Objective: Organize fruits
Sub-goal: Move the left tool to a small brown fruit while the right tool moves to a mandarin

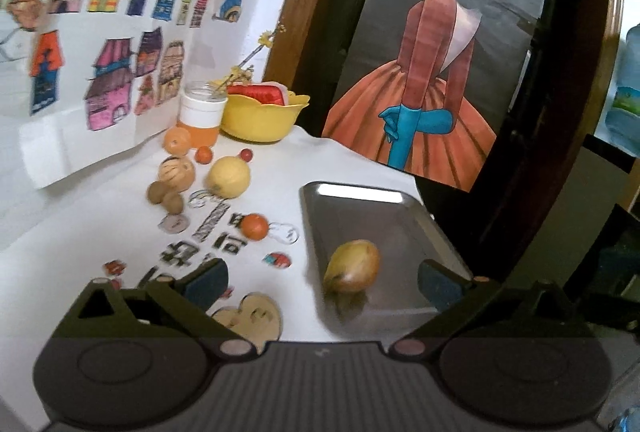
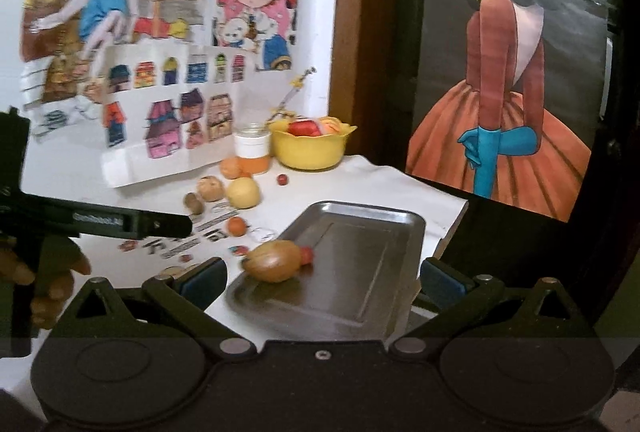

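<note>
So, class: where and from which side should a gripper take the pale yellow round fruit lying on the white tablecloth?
Grip the pale yellow round fruit across its widest middle, coming from above: it is near-spherical, so the middle holds best. A striped tan fruit sits close on its left, so the top looks clearest.

My left tongs [image 1: 322, 282] are spread wide, both blue pads apart with nothing between them. My right tongs [image 2: 322, 278] are spread wide too and empty. In the right view, my left hand [image 2: 48, 272] grips its handle at the left edge, fingers curled.
</note>
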Motion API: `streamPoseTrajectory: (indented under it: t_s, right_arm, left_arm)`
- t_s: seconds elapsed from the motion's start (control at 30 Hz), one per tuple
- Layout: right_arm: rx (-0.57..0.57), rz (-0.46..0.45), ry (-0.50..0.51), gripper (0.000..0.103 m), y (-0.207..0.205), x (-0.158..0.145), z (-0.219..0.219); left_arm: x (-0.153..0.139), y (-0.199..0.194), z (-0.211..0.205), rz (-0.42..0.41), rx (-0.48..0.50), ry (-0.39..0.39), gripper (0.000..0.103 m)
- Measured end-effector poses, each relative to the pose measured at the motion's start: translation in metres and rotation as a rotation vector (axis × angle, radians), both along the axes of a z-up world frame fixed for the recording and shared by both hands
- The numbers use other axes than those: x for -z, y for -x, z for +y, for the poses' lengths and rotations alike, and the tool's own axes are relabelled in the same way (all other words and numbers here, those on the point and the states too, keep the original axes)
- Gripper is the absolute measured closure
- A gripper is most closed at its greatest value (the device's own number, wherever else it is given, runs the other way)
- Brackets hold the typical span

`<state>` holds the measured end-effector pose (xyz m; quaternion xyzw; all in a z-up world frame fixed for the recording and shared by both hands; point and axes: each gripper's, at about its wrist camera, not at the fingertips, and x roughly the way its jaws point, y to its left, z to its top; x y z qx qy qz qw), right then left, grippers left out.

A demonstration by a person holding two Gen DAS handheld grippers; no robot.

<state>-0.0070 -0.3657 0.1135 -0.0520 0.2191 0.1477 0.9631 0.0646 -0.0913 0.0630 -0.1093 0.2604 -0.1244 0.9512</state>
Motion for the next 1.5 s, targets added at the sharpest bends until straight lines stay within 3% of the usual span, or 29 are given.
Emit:
streamPoseTrajectory:
  t_s: [0.3, 0.57, 0.8, 1.1, 1.23, 1.5]
  right_arm:
    - [0.017, 0.054, -0.041, 0.001, 0.059, 0.001, 0.050]
    - [-0.012, 0.107, -0.189, 0.000, 0.066, 0.005, 0.107]
    - [-0.043, 0.090, -0.101, 0.000, 0.010, 0.000, 0.144]
    - [-0.071, 0.060, -0.077, 0.000, -0.081, 0.006, 0.160]
    - [-0.098, 0.061, -0.038, 0.001, -0.117, 0.018, 0.166]
    - [-0.194, 0.039, 0.133, 0.001, -0.173, 0.051, 0.181]
  left_arm:
    - [0.005, 0.055, 0.038, 0.013, 0.003, -0.089, 0.000]
    - [0.002, 0.050, 0.089, 0.055, -0.018, -0.185, 0.000]
    - [-0.001, 0.009, 0.122, 0.060, -0.085, -0.203, 0.000]
    - [-0.003, -0.055, 0.131, 0.053, -0.108, -0.195, 0.000]
    - [0.003, -0.083, 0.127, 0.066, -0.111, -0.181, 0.000]
    - [0.030, -0.131, 0.117, 0.111, -0.106, -0.167, 0.000]
